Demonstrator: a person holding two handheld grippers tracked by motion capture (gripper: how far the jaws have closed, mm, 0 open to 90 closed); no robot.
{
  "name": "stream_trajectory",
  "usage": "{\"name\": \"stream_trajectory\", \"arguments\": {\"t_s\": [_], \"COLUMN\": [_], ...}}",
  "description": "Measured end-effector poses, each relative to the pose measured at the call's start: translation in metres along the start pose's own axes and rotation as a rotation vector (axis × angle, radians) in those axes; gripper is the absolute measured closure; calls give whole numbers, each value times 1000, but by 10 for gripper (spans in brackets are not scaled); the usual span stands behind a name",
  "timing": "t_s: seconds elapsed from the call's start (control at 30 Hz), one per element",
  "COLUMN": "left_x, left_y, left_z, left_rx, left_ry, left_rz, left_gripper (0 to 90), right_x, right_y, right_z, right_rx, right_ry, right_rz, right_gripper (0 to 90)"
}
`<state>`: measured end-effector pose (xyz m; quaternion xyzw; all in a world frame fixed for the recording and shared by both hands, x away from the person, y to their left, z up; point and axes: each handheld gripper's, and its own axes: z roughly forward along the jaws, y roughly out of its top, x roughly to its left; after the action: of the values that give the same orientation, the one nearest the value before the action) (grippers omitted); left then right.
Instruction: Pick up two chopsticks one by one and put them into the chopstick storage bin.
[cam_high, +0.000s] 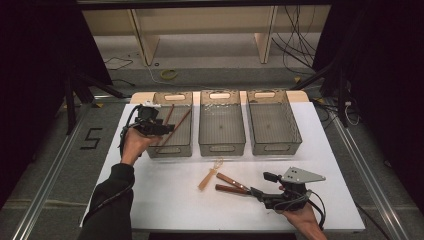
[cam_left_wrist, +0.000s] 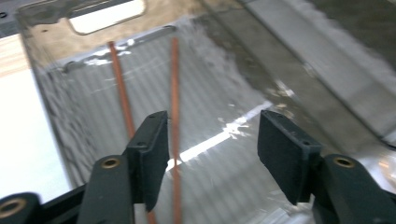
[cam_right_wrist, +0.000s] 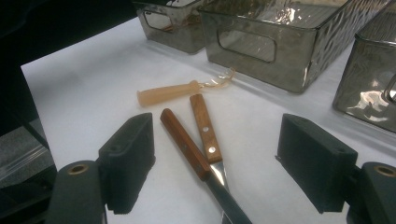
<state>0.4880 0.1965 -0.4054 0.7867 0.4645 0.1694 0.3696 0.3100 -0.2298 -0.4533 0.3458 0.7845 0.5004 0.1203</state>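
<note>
The left gripper (cam_high: 167, 128) hangs over the left bin (cam_high: 156, 100), jaws apart and empty above two chopsticks (cam_left_wrist: 174, 84) lying inside it. Right of that bin, on the table (cam_high: 165, 200), lie a small whisk (cam_high: 208, 178) and two wooden-handled knives (cam_high: 231, 184). The right gripper (cam_high: 260, 192) stands wide around their blades, not touching.

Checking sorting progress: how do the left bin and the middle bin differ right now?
The left bin holds two thin brown sticks lying lengthwise; the middle bin looks empty. The left gripper hovers over the left bin with open fingers and nothing between them, while no gripper is near the middle bin. Both are the same smoky transparent plastic, with cut-out handles, standing side by side on the white table.
</note>
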Motion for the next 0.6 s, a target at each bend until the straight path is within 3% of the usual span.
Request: {"name": "stream_trajectory", "arguments": {"t_s": [0.2,0.27,0.43,0.6], "left_x": [-19,-24,-39,-55], "left_y": [-13,-14,-17,-21], "left_z": [-13,-14,-19,-18], "left_rx": [-18,6,-4,21], "left_ry": [-51,-60,-109,-141], "left_rz": [9,19,33,69], "left_gripper": [340,312,282,260], "right_x": [0,1,1,2], "right_y": [0,0,0,1], "right_z": [0,0,-1,-2], "right_rx": [1,1,-2,-6], "right_ry": [0,0,-1,-2], "right_rz": [-2,-1,-3,-9], "right_gripper": [280,280,280,281]}}
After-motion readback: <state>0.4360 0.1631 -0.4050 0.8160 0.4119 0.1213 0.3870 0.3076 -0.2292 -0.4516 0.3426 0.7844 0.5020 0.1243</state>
